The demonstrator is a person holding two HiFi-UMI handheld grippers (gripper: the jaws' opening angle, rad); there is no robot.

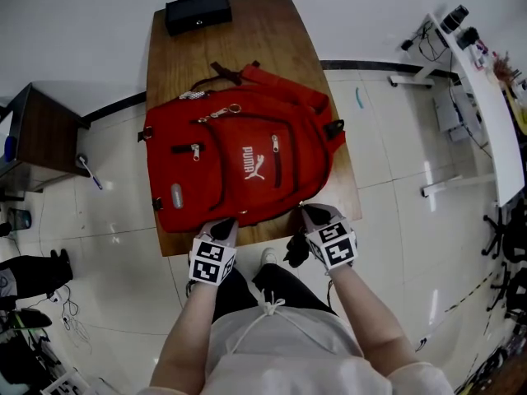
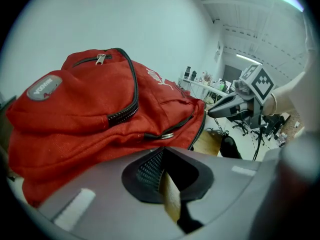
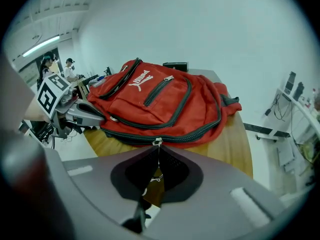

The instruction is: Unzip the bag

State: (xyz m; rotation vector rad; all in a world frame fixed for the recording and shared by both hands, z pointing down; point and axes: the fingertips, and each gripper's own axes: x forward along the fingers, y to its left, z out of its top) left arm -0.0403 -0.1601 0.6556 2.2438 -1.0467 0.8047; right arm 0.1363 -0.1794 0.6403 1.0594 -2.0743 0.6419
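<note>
One red bag (image 1: pixel 239 167) lay front-up on the wooden bench (image 1: pixel 272 31). Its long axis ran away from the person, with the base nearest. At the base's right corner, the right hand-held gripper (image 1: pixel 306 214) was closed on the zipper pull (image 3: pixel 157 143). The zip track (image 3: pixel 200 131) curved away along the bag's right side. The left hand-held gripper (image 1: pixel 224 223), jaws together, touched the base nearby.
</note>
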